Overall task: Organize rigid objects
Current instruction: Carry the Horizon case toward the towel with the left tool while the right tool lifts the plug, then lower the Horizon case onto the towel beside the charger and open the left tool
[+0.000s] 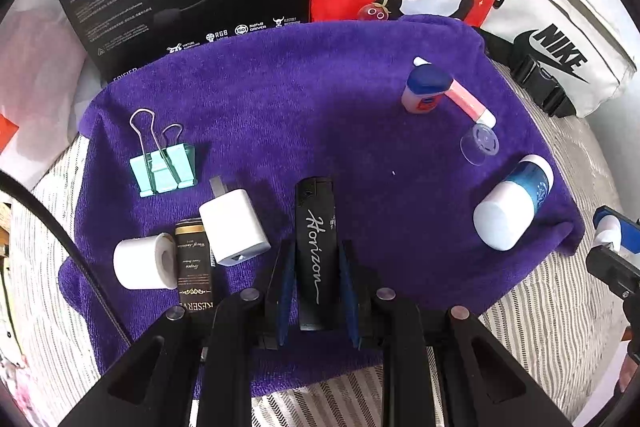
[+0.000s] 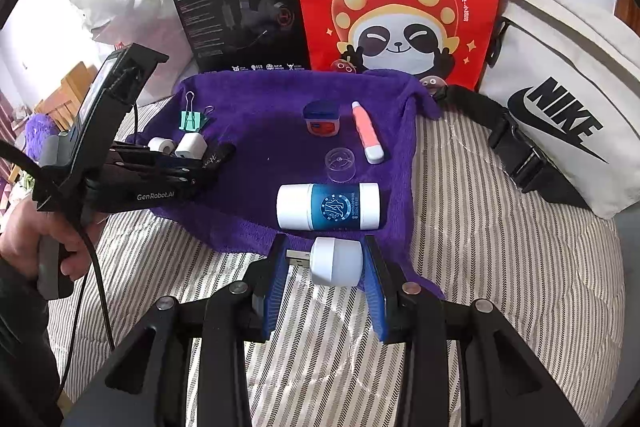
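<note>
On purple towel (image 1: 320, 99): two binder clips (image 1: 164, 167).

A bed with a grey-and-white striped quilt (image 2: 500, 267) fills the foreground, a purple towel (image 1: 280, 99) spread across it. Along the far edge stand a black headset box (image 2: 240, 7), a red bag printed with a cartoon panda (image 2: 396, 7) and, leaning at the right, a white Nike bag (image 2: 560, 99) with a black buckled strap. Crumpled white plastic (image 2: 108, 7) lies left of the box. Wooden furniture (image 2: 68, 95) shows far left. Bright daylight washes the pale wall behind.
</note>
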A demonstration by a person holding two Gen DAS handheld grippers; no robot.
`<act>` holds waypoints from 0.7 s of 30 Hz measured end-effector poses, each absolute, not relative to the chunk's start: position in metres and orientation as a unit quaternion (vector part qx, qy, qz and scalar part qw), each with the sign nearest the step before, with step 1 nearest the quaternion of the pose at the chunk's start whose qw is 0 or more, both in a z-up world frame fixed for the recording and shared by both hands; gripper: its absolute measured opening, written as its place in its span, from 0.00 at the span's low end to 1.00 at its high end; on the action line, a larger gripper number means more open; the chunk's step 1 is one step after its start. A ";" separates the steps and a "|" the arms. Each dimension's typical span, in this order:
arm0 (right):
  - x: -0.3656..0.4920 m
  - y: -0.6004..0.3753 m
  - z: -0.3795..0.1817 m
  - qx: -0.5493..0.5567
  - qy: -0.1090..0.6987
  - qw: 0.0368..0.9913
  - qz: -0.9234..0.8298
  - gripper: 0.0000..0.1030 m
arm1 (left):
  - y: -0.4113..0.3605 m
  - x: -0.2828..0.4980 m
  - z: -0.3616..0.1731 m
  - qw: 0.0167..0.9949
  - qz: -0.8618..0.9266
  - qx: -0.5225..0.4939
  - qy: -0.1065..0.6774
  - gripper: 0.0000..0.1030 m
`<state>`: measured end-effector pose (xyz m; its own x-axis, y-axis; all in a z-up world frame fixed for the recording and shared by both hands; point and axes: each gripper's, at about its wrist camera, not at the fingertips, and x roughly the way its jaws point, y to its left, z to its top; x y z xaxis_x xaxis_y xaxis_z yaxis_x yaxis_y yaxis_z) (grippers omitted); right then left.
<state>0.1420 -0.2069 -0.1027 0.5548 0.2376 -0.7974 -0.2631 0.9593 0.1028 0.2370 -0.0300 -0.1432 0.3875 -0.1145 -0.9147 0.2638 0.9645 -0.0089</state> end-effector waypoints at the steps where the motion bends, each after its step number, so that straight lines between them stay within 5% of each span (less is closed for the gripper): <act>1: 0.142 -0.207 -0.103 -0.014 0.451 0.881 0.142 0.35 | -0.030 0.237 -0.143 0.830 -0.114 0.069 0.542 0.21; 17: 0.141 -0.215 -0.095 -0.013 0.444 0.886 0.130 0.35 | -0.007 0.212 -0.126 0.829 -0.121 0.037 0.544 0.31; 21: 0.147 -0.208 -0.092 -0.023 0.438 0.888 0.136 0.35 | 0.012 0.193 -0.111 0.841 -0.105 0.036 0.529 0.45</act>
<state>0.1471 -0.2080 -0.0921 0.5793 0.2213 -0.7845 -0.2612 0.9621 0.0786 0.1928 0.0119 -0.1114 0.4181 -0.1386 -0.8977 0.2142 0.9755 -0.0508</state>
